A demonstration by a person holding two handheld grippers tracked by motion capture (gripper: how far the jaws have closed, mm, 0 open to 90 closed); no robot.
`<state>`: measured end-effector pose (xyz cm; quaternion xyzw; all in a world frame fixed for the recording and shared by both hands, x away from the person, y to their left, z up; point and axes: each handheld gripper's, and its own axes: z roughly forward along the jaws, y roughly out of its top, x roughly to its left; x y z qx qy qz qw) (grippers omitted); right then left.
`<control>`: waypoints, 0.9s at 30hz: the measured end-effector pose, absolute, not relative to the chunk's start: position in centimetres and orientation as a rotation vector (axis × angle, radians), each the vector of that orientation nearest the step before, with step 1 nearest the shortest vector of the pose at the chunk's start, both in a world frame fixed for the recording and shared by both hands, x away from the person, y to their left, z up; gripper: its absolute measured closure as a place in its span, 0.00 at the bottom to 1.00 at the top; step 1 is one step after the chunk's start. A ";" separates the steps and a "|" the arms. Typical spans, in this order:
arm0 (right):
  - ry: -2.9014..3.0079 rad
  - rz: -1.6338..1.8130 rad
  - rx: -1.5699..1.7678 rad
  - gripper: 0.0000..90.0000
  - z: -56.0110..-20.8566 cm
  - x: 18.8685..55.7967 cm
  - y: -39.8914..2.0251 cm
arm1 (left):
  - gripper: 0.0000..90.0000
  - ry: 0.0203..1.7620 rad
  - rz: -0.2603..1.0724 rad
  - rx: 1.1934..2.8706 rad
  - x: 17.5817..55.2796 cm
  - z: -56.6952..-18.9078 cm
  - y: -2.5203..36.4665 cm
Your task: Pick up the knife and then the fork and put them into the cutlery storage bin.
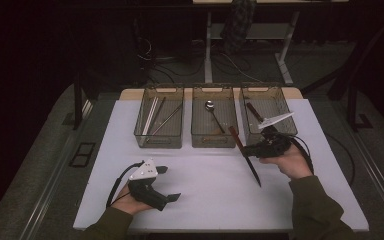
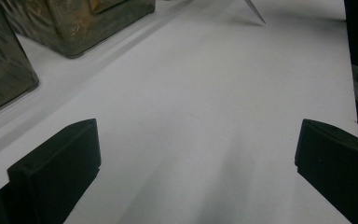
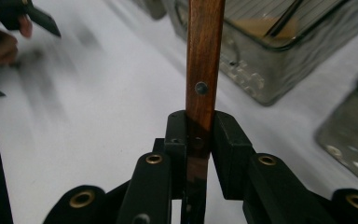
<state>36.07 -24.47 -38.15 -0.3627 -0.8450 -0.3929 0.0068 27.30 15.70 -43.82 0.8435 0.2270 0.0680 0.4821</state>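
Observation:
A knife [image 1: 245,159] with a brown wooden handle [image 3: 205,56] and a dark blade is held over the white table [image 1: 205,190]. My right gripper [image 1: 256,148] is shut on the handle, and the blade points toward the near edge. Seen in the right gripper view, the right gripper [image 3: 199,135] has both jaws pressed against the wood. My left gripper [image 1: 170,183] rests at the near left, open, with nothing between its jaws. In its own view the left gripper [image 2: 196,163] faces bare table, with the knife tip [image 2: 256,14] far ahead.
Three clear bins stand in a row at the back. The left bin [image 1: 140,131] holds long sticks, the middle bin [image 1: 197,135] a spoon [image 1: 211,110], and the right bin [image 1: 285,107] another wood-handled knife [image 1: 254,112]. Dark floor and cables lie beyond the table.

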 end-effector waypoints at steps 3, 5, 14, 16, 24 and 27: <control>-2.608 -1.309 -1.177 0.85 -37.8 35.8 -25.7 | 0.00 0.557 0.164 2.055 27.3 -43.8 15.7; -2.587 -1.353 -1.192 0.85 -37.4 35.8 -26.3 | 0.00 0.559 0.163 2.055 27.3 -43.9 15.7; -2.543 -1.542 -1.302 0.85 -34.6 36.3 -28.7 | 0.00 0.563 0.164 2.057 27.3 -43.9 15.7; -2.537 -1.575 -1.346 0.85 -33.6 36.8 -29.3 | 0.00 0.563 0.164 2.057 27.3 -43.9 15.7; -2.586 -1.670 -1.562 0.85 -29.6 39.3 -31.3 | 0.00 0.562 0.162 2.051 27.3 -43.8 15.7; -2.635 -1.663 -1.665 0.85 -28.6 40.4 -32.0 | 0.00 0.563 0.163 2.049 27.4 -43.9 15.8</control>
